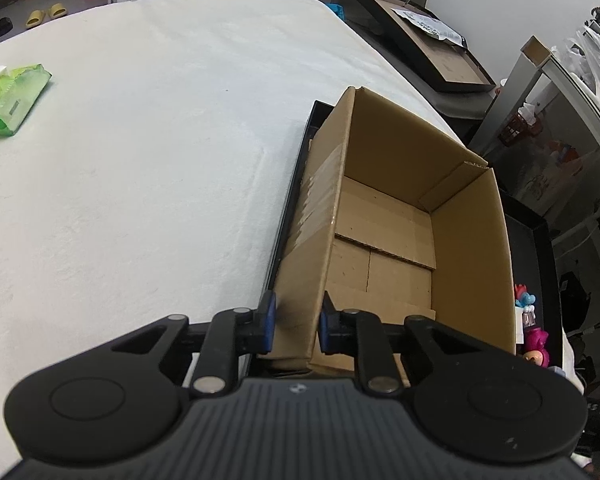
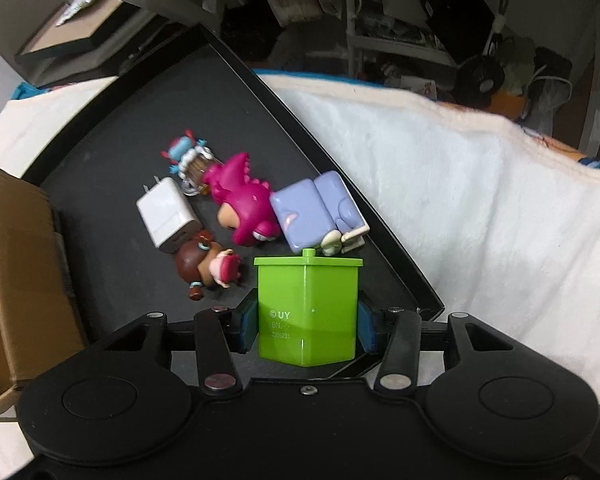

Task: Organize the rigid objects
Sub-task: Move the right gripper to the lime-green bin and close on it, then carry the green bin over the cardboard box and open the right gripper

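Cardboard box (image 2: 16,280) lies left of the right gripper (image 2: 307,320), seemingly clamped on the green bin (image 2: 308,308); left gripper (image 1: 296,322) pinches the box wall.

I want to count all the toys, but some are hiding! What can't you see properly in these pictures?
- Left wrist view: the small toys in the black tray are mostly hidden behind the brown cardboard box wall.
- Right wrist view: the green plastic bin-shaped block covers the tray floor behind it.
- Right wrist view: the cardboard box is cut off by the left edge.
- The small print on the green block is too tiny to read fully.
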Demonstrator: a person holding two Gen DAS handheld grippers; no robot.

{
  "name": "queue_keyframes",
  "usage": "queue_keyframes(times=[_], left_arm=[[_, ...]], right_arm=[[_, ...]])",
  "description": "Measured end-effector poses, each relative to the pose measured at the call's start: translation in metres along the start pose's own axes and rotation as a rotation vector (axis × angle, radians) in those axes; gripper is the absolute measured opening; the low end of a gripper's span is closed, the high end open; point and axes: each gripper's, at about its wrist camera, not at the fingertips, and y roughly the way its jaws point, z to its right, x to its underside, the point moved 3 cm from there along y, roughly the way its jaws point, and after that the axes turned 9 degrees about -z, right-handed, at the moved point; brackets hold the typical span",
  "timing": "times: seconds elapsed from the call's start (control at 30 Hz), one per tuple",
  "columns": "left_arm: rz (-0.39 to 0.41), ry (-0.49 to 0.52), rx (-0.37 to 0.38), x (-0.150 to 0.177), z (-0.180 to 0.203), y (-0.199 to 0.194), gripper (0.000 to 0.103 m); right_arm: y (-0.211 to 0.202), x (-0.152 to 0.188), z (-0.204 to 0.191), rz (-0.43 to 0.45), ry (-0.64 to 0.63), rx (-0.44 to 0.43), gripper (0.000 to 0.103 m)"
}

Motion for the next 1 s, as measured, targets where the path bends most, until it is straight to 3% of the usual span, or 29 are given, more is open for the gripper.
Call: queue_keyframes(times=[0.5,1.0], left_arm=[[-0.026,0.061,-0.015,0.004,0.012,0.003,0.019],[-0.041,0.093,0.004,-0.004,0.012,0.009,0.024]], right_arm=[[-0.059,0.019,-0.023,0.125,-0.108,-0.049,0.047],[-0.098,0.035,-0.079,0.221,-0.284,-0.104,0.047]])
